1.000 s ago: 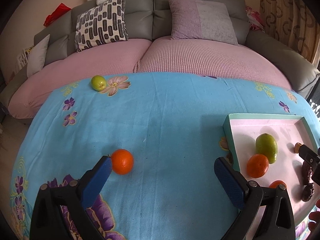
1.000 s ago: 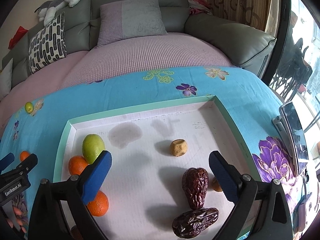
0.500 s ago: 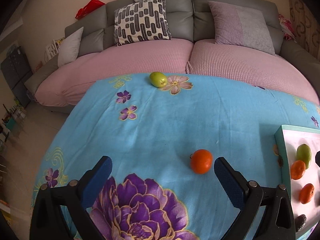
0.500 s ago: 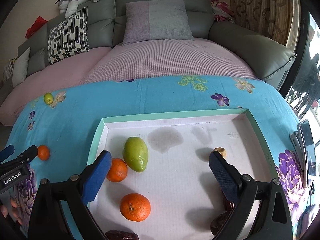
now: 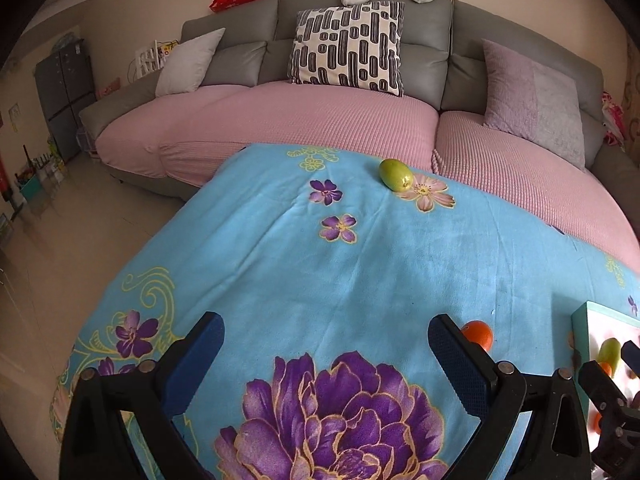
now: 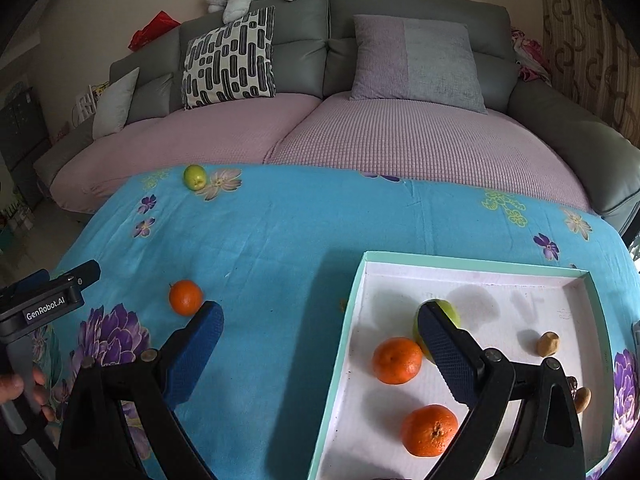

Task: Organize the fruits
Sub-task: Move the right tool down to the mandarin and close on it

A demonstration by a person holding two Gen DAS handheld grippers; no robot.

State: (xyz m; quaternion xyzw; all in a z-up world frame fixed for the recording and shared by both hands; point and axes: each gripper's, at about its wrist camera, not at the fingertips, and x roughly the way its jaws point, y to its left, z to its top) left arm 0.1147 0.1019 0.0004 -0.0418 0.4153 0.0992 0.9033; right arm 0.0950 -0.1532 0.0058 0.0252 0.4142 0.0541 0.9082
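Note:
A loose orange (image 6: pixel 185 297) lies on the blue flowered cloth; in the left wrist view it (image 5: pixel 478 334) peeks out behind the right finger. A green fruit (image 5: pixel 395 175) lies far back near the sofa, also seen in the right wrist view (image 6: pixel 195 177). The tray (image 6: pixel 476 265) holds two oranges (image 6: pixel 397 360) (image 6: pixel 429 431), a green fruit (image 6: pixel 450 312) and small brown fruits (image 6: pixel 547 344). My left gripper (image 5: pixel 326 354) is open and empty over the purple flower. My right gripper (image 6: pixel 320 344) is open and empty, straddling the tray's left rim.
A grey sofa with pink covers (image 5: pixel 320 120) and cushions curves behind the table. The table's left edge drops to the floor (image 5: pixel 60 240). The tray's corner (image 5: pixel 600 316) and the right gripper's body (image 5: pixel 612 400) show at the right in the left wrist view.
Both grippers swung left. The loose orange shifted from between the left fingers to behind the right finger. The right gripper moved from over the tray's middle to its left rim.

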